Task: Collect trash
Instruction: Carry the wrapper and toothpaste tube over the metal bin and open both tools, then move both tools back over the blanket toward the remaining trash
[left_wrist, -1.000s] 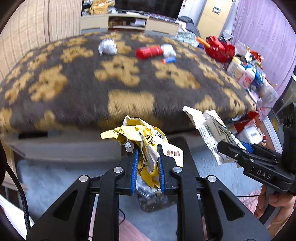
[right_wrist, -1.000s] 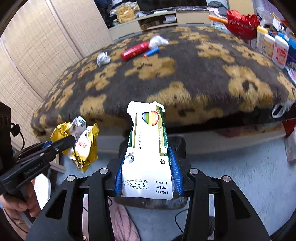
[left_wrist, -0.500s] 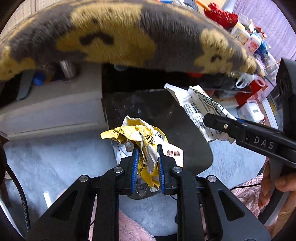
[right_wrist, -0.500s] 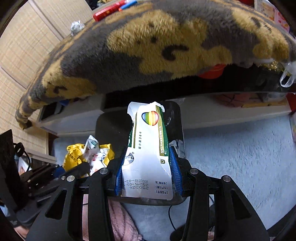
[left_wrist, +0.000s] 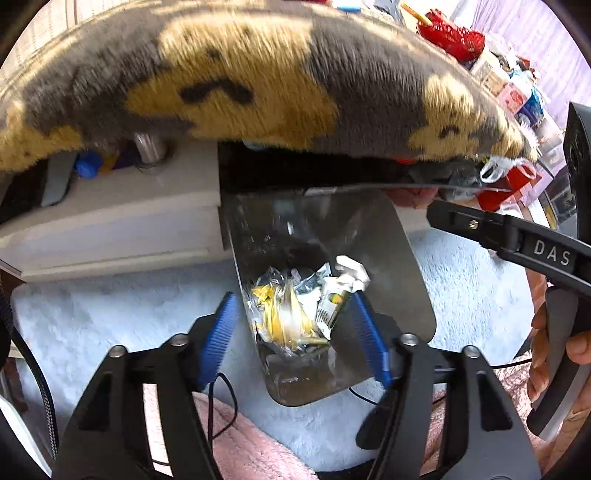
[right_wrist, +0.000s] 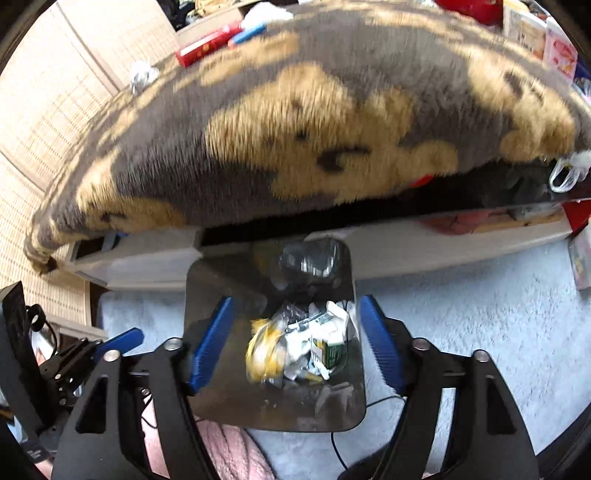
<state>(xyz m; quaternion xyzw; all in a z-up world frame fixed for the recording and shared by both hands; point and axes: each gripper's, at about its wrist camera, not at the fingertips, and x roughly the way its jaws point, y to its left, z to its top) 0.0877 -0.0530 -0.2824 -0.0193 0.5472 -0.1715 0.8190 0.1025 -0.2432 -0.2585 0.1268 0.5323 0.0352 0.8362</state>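
The yellow wrapper (left_wrist: 275, 314) and the green-and-white carton (left_wrist: 334, 304) lie in the bin (left_wrist: 402, 273), directly below and between the spread, empty fingers of the left tongs (left_wrist: 295, 334) and right tongs (right_wrist: 295, 343). Still to collect, far ahead on the blanket (right_wrist: 332, 122): a red packet (right_wrist: 207, 42) and a crumpled wad (right_wrist: 142, 75)

Glossy dark plastic bin (left_wrist: 391, 258), crinkled foil wrappers (left_wrist: 284, 314), fuzzy blanket (left_wrist: 258, 74)
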